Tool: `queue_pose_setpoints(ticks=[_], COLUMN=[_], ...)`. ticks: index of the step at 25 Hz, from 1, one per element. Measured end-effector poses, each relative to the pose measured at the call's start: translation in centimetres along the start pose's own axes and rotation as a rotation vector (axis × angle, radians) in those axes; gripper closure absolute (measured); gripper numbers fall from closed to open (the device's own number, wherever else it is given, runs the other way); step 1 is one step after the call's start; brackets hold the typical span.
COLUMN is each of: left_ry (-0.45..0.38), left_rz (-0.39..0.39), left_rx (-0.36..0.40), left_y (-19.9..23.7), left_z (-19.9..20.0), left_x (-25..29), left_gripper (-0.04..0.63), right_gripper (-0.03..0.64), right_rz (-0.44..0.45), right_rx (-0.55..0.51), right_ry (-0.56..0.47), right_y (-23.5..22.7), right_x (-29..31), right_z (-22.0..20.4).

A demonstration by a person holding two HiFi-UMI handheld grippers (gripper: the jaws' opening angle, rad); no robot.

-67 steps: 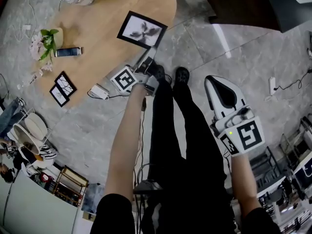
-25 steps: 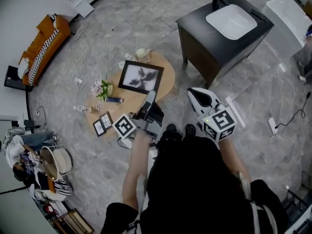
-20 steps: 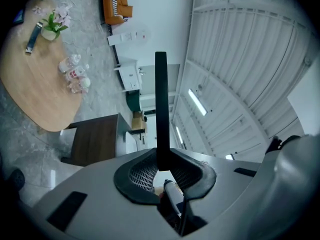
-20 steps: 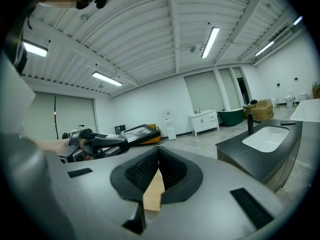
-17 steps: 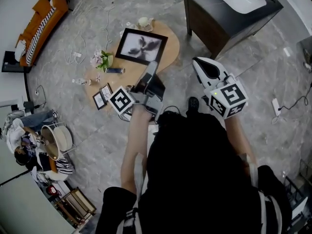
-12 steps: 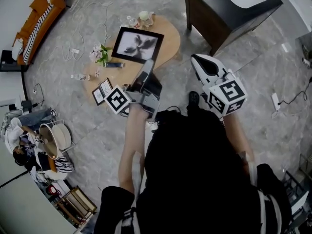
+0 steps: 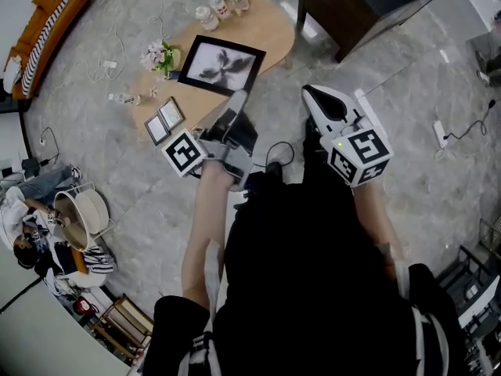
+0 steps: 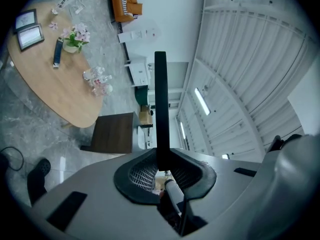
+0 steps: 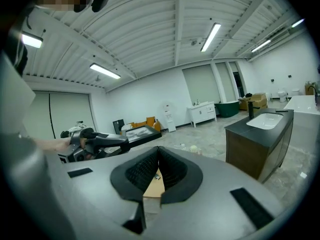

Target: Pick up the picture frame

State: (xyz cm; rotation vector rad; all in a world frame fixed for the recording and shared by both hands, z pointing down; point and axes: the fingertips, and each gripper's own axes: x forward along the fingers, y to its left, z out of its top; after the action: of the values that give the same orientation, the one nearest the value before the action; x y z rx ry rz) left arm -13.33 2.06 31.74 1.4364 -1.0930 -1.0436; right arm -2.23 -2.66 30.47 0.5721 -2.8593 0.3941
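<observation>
The black picture frame point(image 7: 218, 63), with a dark flower print, is held flat above the oval wooden table point(image 7: 270, 26). My left gripper point(image 7: 236, 105) is shut on the frame's near edge. In the left gripper view the frame point(image 8: 160, 104) shows as a thin black strip standing between the pads of my left gripper point(image 8: 160, 156). My right gripper point(image 7: 310, 93) hangs to the right of the frame, shut and empty. In the right gripper view my right gripper point(image 9: 159, 150) has its pads meeting at the tip, and the frame point(image 9: 141, 132) appears at the left.
On the table stand a flower pot point(image 7: 160, 54), bottles point(image 7: 213, 8) and two small frames point(image 7: 164, 119). A dark cabinet point(image 7: 356, 2) stands at the upper right. Cables trail over the marble floor point(image 7: 117, 186). An orange sofa point(image 7: 43, 18) and a basket point(image 7: 78, 214) are at the left.
The frame lay on the table with my left gripper at its edge; now it is up off the table in that gripper. Both grippers have shifted and the table sits higher in the picture.
</observation>
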Motion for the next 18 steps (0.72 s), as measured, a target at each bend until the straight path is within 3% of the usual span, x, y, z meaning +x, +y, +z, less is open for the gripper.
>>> queue_pose_setpoints(ticks=[7,18], left_ry=[0.074,0.149], left_rz=[-0.044,-0.057], left_rx=[-0.035,-0.066], left_y=[0.5,-0.1], left_z=[-3.8,-4.2], left_x=[-8.3,-9.0], left_gripper=[0.522,0.522], right_gripper=[0.604,0.604], right_rz=[-0.077,-0.146], right_rx=[0.009,0.047], right_ry=[0.0,-0.033], right_y=[8.0,9.0], right_x=[-5.1,-6.2], right_z=[-5.0,-3.7])
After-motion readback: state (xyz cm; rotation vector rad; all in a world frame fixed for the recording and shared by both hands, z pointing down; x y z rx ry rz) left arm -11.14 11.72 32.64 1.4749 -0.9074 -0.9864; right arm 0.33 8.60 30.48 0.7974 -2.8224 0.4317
